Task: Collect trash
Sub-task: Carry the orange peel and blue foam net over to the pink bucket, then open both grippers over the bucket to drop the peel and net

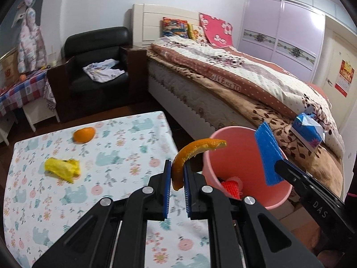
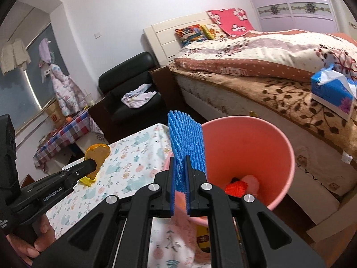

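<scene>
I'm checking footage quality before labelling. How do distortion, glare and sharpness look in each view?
Left wrist view: strong fisheye bending with dark corners; glare washes out the lilac wardrobe doors; the curved orange peel strip in the left gripper is sharp. Right wrist view: same bending, room tilted; the blue foam net sleeve in the right gripper is crisp, the pink plastic bin evenly lit.

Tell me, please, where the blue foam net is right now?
The blue foam net is clamped in the right gripper, held over the near rim of the pink bin beside the table's right edge.
</scene>
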